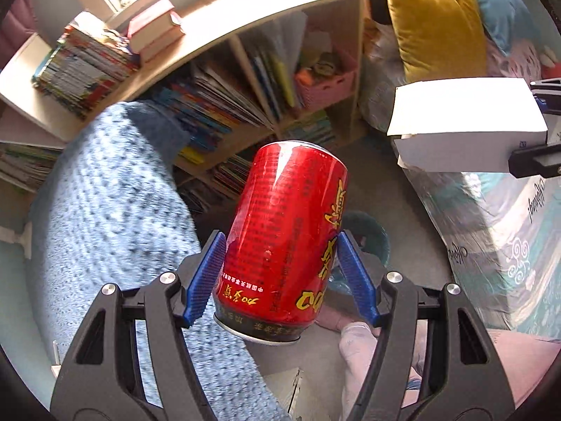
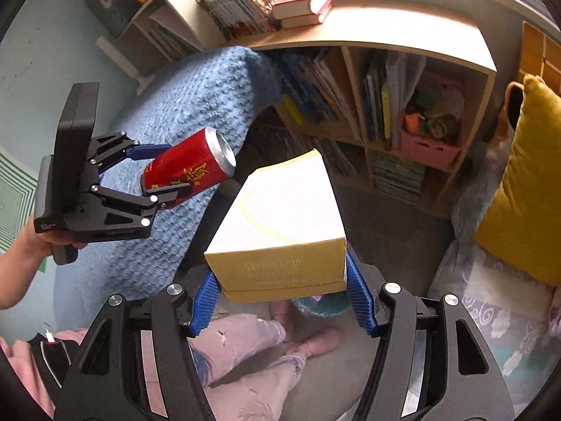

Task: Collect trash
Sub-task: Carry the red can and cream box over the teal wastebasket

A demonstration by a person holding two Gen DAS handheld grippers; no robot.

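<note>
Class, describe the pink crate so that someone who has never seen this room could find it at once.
Start at the long wooden bookshelf against the wall. Go to its end compartment nearest the yellow cushion, upper row. The pink crate sits there, slotted plastic filled with odds and ends, while every neighbouring compartment holds books.

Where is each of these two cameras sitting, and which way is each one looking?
Left wrist: rides the left hand-held gripper, looking down past its red can at a bin; a slippered foot shows.
Right wrist: rides the right hand-held gripper, looking down past its yellow-white box; trouser legs show.
Shared: can, box, bookshelf, blue blanket.
</note>
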